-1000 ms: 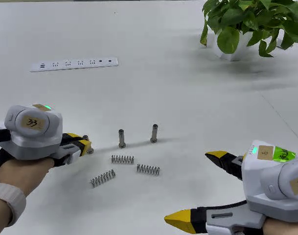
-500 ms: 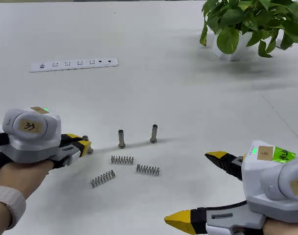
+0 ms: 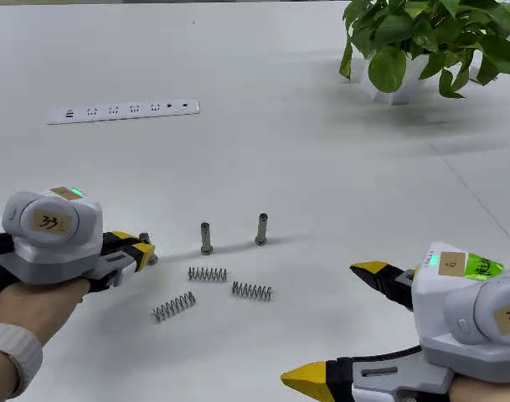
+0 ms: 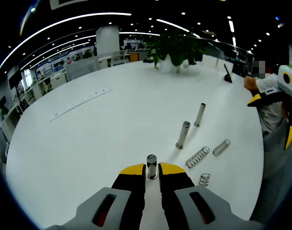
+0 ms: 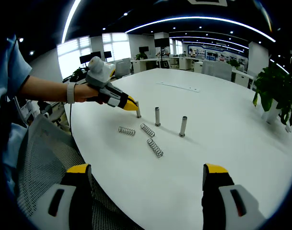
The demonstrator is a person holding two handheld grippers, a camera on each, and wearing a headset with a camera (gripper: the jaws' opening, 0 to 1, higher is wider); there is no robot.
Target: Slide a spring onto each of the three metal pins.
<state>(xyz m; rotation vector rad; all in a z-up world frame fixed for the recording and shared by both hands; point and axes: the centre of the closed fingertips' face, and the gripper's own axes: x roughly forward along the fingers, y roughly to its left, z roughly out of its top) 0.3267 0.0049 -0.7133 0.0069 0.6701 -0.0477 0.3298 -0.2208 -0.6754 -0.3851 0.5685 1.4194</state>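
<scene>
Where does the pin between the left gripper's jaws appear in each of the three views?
Head view: gripped pin at lower left, at the left gripper tips.
Left gripper view: gripped pin at bottom centre, between the jaws.
Right gripper view: gripped pin left of centre, leftmost of three pins.
Shared landmark: the power strip beyond the pins.

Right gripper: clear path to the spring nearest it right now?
Probably yes. The right gripper is open, and only bare table lies between it and the nearest spring. The left gripper is closed on a pin beyond the springs, out of the way.
</scene>
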